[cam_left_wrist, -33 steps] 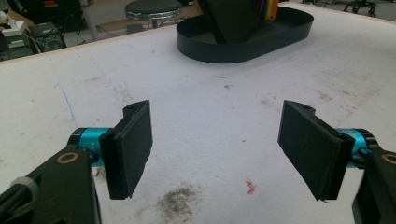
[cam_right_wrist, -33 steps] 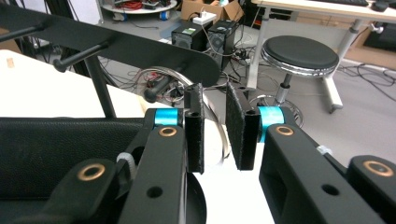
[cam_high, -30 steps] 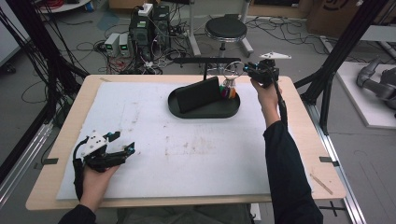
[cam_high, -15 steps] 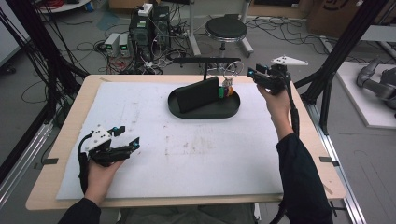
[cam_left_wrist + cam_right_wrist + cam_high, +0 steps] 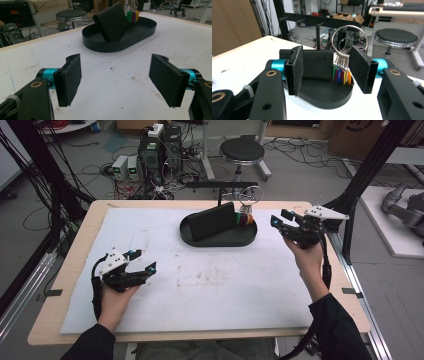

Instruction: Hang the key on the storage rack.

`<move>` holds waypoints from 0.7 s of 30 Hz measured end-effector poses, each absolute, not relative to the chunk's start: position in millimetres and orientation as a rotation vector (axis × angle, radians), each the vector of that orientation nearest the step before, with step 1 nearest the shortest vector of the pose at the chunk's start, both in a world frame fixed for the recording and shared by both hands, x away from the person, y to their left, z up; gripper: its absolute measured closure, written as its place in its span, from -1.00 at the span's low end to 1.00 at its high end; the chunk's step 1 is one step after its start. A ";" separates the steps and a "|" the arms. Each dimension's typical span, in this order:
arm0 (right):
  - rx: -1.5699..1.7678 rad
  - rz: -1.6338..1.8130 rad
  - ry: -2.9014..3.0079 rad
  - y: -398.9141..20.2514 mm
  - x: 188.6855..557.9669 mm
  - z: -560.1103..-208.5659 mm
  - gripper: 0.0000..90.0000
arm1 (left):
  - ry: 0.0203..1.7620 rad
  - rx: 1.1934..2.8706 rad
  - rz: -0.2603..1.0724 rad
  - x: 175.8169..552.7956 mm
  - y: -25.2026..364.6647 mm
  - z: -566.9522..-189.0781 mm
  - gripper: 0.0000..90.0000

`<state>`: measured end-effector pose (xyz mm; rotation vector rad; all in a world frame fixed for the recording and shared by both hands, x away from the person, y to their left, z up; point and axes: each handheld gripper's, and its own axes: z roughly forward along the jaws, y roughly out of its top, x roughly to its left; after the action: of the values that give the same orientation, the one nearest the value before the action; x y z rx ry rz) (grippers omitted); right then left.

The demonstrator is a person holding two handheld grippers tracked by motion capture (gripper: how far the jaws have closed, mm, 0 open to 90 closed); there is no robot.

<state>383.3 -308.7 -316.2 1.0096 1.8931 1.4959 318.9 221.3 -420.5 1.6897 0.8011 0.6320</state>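
both hand-held grippers gape empty over stained white mat; stool behind table.

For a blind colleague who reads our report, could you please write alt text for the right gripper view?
The right gripper is open, its two black padded jaws framing a black oval tray on the white table. In the tray a black wallet-like item stands on edge beside a metal key ring holding coloured tags. A round stool stands behind.

Your left gripper hovers with its jaws spread wide, short of the black oval tray; a dark wallet leans inside the tray beside coloured key tags.
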 end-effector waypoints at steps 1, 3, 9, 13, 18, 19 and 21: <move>1.002 1.497 1.886 -310.2 377.6 -317.8 0.02 | 0.796 1.690 0.635 319.0 220.3 -420.0 -0.42; 0.997 1.519 1.870 -314.6 366.9 -322.4 0.01 | 0.793 1.694 0.643 318.8 218.4 -419.1 -0.42; 1.028 1.539 1.838 -327.4 343.7 -341.4 -0.08 | 0.799 1.678 0.652 317.5 218.8 -414.5 -0.42; 1.058 1.535 1.830 -331.3 330.9 -358.7 -0.13 | 0.801 1.665 0.660 314.4 220.7 -411.2 -0.42; 1.092 1.498 1.855 -332.4 323.3 -377.7 -0.15 | 0.802 1.660 0.652 312.9 220.8 -409.6 -0.42; 1.094 1.489 1.858 -332.3 323.1 -380.3 -0.15 | 0.802 1.662 0.650 312.3 220.6 -409.2 -0.42; 1.096 1.475 1.871 -331.8 323.9 -384.0 -0.15 | 0.798 1.659 0.646 311.4 220.0 -408.9 -0.42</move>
<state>323.9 -331.8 -384.0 1.0964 1.8711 1.4755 311.4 220.0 -408.9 1.6588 0.7978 0.6464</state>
